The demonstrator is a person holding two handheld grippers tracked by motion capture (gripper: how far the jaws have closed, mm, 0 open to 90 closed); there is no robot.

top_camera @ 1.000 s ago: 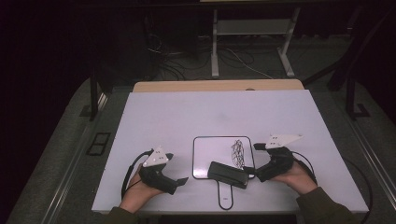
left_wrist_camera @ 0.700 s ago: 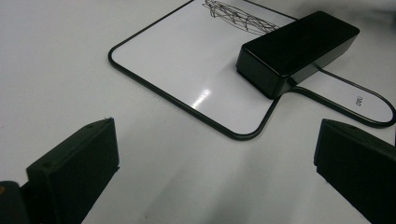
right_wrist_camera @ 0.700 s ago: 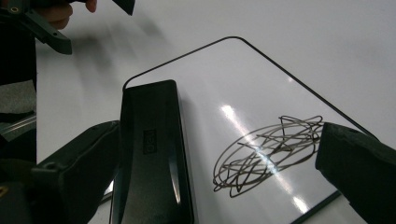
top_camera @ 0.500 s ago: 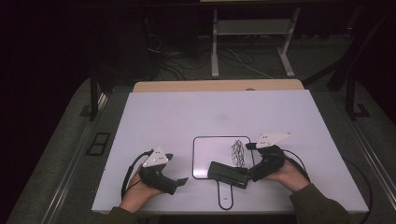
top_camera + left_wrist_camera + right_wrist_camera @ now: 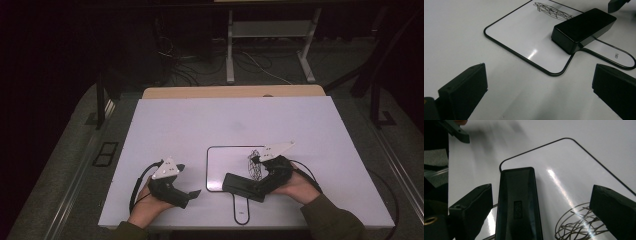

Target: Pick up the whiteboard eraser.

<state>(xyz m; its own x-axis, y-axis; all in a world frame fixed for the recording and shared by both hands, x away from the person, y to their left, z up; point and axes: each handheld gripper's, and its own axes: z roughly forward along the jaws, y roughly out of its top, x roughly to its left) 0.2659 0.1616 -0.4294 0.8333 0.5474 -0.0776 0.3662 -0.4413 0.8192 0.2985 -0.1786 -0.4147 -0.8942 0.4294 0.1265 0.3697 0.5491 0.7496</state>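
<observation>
Two grippers are at work on a white table (image 5: 165,120), one in each of the person's hands. The right gripper (image 5: 250,186) reaches over a small whiteboard (image 5: 227,160) with a black rim and a handle. A black eraser block (image 5: 243,186) lies on the near edge of this board, close to where the handle begins. A black scribble (image 5: 255,164) sits on the board just beside the block.

Seen from the right gripper view, the jaws stand wide apart, and the eraser block (image 5: 519,205) lies between them, nearer to the left jaw. Neither jaw touches it yet. The scribble (image 5: 576,225) is just beside the other jaw.

The left gripper (image 5: 192,195) rests on the table, to the left of the board and apart from it. Its jaws are wide apart too, with nothing between them. From the left gripper view, the block (image 5: 584,28) lies farther off on the board (image 5: 524,32).

The block looks hard and stiff, with a smooth, shiny top, so it could slip. It is probably light. The best place to hold it is likely across its two long sides, near the middle. The board looks slick, so the block may slide when pushed.
</observation>
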